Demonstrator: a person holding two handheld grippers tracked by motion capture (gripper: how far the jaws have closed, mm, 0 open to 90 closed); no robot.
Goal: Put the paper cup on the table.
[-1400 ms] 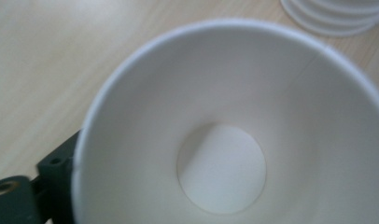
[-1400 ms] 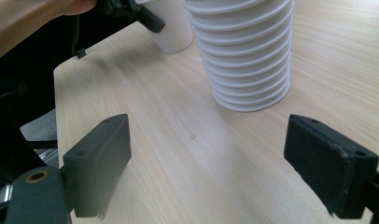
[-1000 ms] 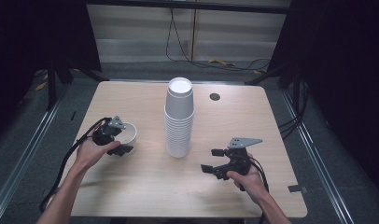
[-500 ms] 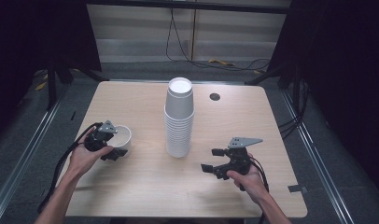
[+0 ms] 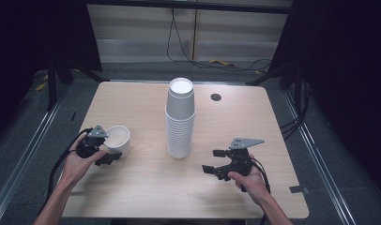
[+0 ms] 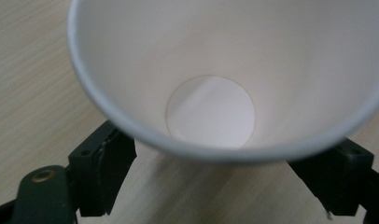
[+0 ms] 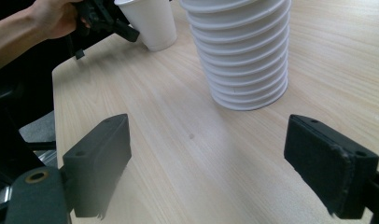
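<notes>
Our left gripper (image 5: 104, 152) fingers had just been closing, grasping the single paper cup (image 5: 117, 139); our right gripper (image 5: 221, 162) fingers stood released near the cup stack (image 5: 180, 119); we judged lifting came next.

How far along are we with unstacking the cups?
One single cup stands upright on the table, apart from the stack. The left gripper has just been closing its jaws on that cup. The right gripper waits open near the stack's base. The tall stack is left to separate.
</notes>
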